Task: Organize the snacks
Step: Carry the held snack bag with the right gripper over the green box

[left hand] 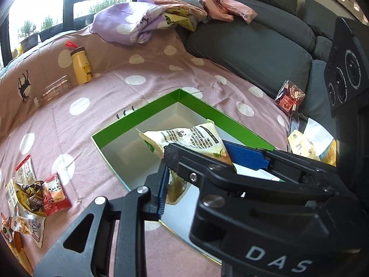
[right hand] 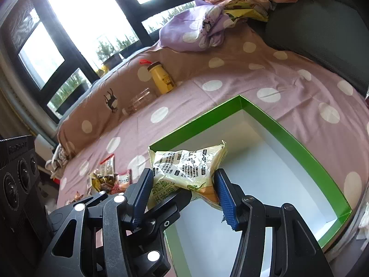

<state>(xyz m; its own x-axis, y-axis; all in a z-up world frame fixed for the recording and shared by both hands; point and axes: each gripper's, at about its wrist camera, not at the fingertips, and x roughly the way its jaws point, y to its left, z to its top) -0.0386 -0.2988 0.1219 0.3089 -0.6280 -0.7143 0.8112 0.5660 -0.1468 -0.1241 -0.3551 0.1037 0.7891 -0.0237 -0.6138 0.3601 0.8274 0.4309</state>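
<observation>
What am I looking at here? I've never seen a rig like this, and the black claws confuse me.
There is no robot. A person holds a two-fingered claw in each hand, and a wide-angle camera on each claw looks forward along its fingers. One picture comes from the left claw and the other from the right.

Both look down at a pink dotted sheet with a shallow green box lying open on it.

The right gripper has its blue pads against both sides of a pale yellow snack bag, holding it over the box. The left gripper is at the bag's lower corner, but its grip is hidden.

More snack packets lie in a heap, and a yellow bottle stands further back.
</observation>
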